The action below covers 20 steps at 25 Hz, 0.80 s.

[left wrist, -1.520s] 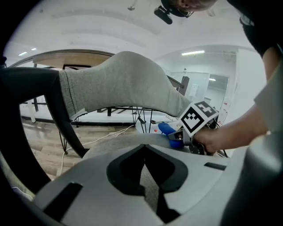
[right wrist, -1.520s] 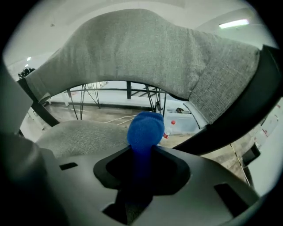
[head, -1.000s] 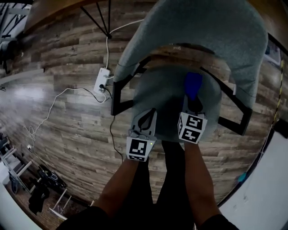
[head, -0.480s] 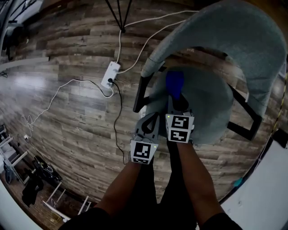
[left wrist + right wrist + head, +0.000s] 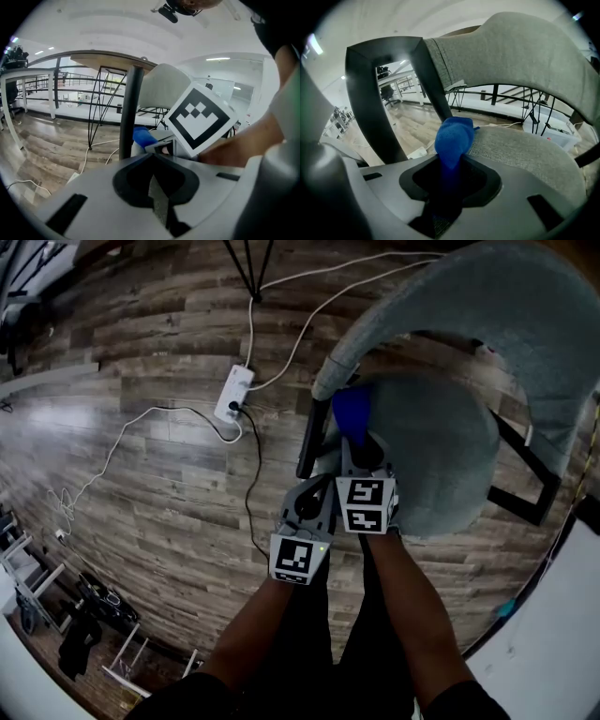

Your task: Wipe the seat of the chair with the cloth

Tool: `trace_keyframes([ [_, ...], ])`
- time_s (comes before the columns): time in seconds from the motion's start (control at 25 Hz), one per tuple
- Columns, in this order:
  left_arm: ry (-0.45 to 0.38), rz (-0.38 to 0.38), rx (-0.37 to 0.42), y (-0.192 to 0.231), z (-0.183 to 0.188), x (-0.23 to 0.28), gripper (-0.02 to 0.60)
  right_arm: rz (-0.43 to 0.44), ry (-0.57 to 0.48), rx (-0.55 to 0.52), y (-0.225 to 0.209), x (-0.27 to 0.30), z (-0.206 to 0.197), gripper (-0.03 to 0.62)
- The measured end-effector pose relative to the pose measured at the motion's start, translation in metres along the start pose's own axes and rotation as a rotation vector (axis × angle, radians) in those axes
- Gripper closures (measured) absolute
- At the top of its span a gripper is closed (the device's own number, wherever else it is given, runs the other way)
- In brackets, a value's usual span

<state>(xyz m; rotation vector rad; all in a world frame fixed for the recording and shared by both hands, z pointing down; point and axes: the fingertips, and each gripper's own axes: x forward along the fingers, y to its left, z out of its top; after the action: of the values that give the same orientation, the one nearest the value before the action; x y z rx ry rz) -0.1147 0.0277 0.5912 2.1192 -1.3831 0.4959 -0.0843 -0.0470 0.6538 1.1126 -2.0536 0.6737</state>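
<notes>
No words, brands or numbers can be read anywhere. Both marker cubes (image 5: 366, 505) show only black-and-white square patterns.

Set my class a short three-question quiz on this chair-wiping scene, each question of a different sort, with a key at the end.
1. True or false: the left gripper holds the blue cloth.
2. Multiple choice: in the head view, where is the cloth on the chair seat? A) at its left edge, by the black frame; B) in the middle; C) at its right edge.
3. Fill in: the white power strip lies on the ____ floor.

Key: 1 false: the right gripper is shut on the cloth, and the left one is shut on nothing. 2 A. 3 wooden.
</notes>
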Motion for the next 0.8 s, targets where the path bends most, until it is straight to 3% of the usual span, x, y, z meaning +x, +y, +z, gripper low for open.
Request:
trace_keyframes([
  [0.36,0.012,-0.021,0.010,0.004,-0.003,0.004,0.580,-0.056,-0.028,0.043,-0.020,-0.004,-0.004,0.473],
  [0.8,-0.039,0.002,-0.055,-0.022,0.014,0.002,0.580,-0.130,-0.033,0.101,-0.062,-0.023,-0.020,0.473],
])
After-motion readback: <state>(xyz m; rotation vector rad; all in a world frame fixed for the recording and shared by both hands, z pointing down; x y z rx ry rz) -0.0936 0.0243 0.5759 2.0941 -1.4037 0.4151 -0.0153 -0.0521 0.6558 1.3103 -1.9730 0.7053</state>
